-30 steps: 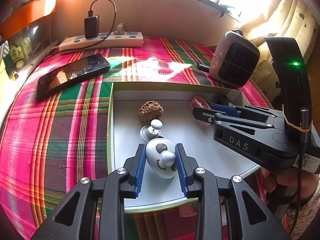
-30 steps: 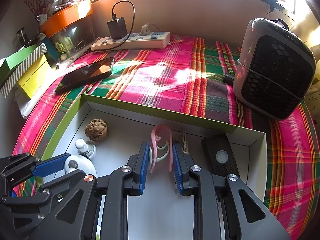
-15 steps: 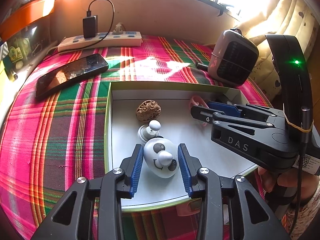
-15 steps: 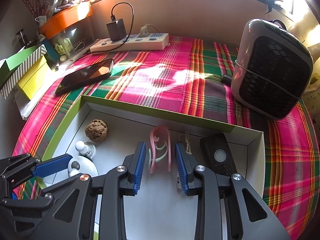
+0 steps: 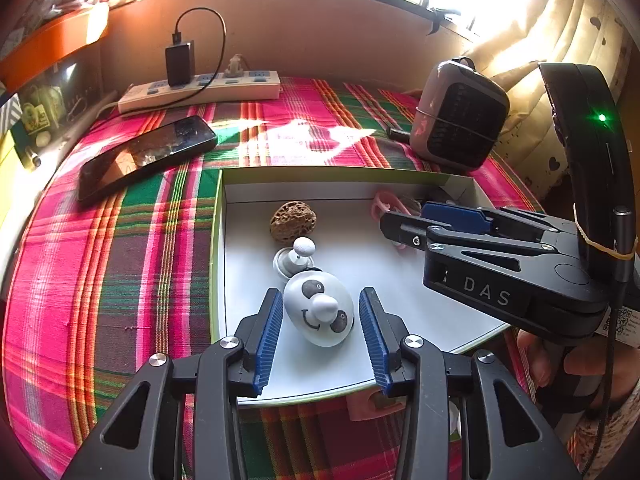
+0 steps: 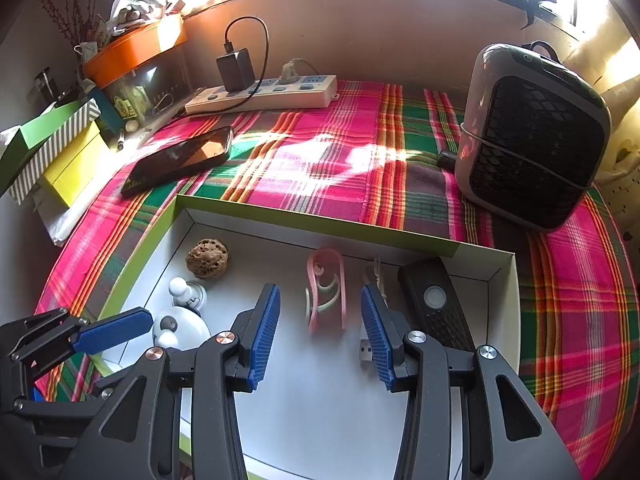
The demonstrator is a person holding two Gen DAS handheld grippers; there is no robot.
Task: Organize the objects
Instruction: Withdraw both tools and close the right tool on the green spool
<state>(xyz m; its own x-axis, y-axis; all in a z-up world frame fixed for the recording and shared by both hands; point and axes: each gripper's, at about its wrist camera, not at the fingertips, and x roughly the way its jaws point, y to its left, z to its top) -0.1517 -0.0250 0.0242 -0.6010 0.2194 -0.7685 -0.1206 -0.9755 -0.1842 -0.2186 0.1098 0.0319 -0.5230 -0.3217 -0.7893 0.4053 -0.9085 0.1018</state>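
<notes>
A white, green-edged box (image 5: 256, 190) (image 6: 320, 220) lies on a plaid cloth. Inside it a white panda-faced egg toy (image 5: 319, 307) (image 6: 176, 326) rests between the blue pads of my left gripper (image 5: 319, 322), whose jaws are opening with gaps on both sides. A small white knob piece (image 5: 294, 258) and a brown walnut (image 5: 291, 222) (image 6: 207, 258) lie beyond it. A pink and white clip (image 6: 325, 292) (image 5: 386, 202) lies on the box floor between the pads of my right gripper (image 6: 320, 322), also opening and clear of it. My right gripper (image 5: 404, 220) shows from the side in the left wrist view.
In the box a USB cable end (image 6: 367, 350) and a black remote (image 6: 434, 304) lie at the right. On the cloth are a phone (image 5: 146, 156), a power strip with charger (image 5: 200, 88) and a small heater (image 6: 532, 136). Boxes (image 6: 52, 148) stand left.
Both grippers' jaws have spread apart. The panda toy and the pink clip, pinched a second ago, now lie free on the box floor. Neither hand has shifted.
</notes>
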